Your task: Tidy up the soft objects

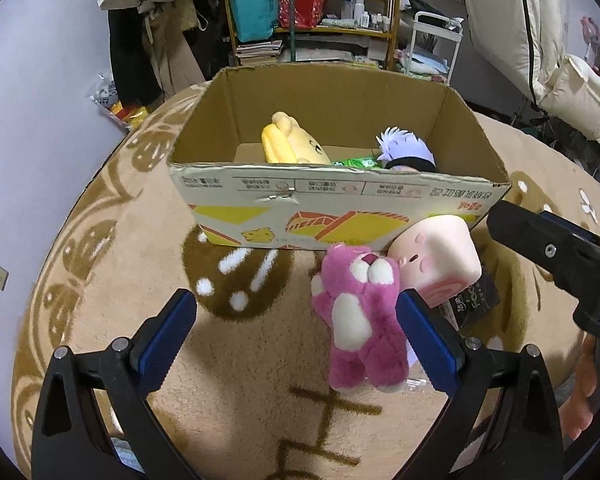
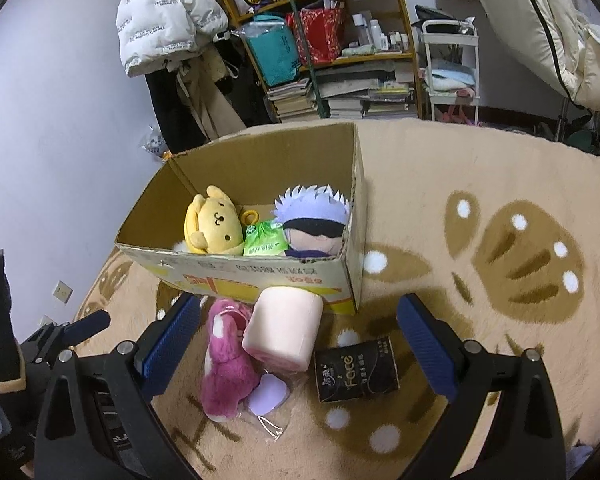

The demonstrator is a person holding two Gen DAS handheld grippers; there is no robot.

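An open cardboard box (image 1: 332,200) (image 2: 236,272) stands on the rug. Inside lie a yellow dog plush (image 1: 288,144) (image 2: 214,226), a green packet (image 1: 356,162) (image 2: 264,242) and a purple-haired doll (image 1: 404,150) (image 2: 312,224). In front of the box lie a pink bear plush (image 1: 360,320) (image 2: 226,360), a pink squishy block with a face (image 1: 440,256) (image 2: 284,330), a black tissue pack (image 1: 476,300) (image 2: 358,370) and a purple item in clear wrap (image 2: 266,398). My left gripper (image 1: 296,336) is open above the rug, its right finger beside the bear. My right gripper (image 2: 300,344) is open around the toys.
A beige rug with brown patterns (image 1: 100,260) (image 2: 500,240) covers the floor. A cluttered shelf (image 1: 312,12) (image 2: 340,40), hanging coats (image 2: 172,20) and a white cart (image 2: 450,68) stand behind the box. The right gripper's body (image 1: 560,256) shows in the left wrist view.
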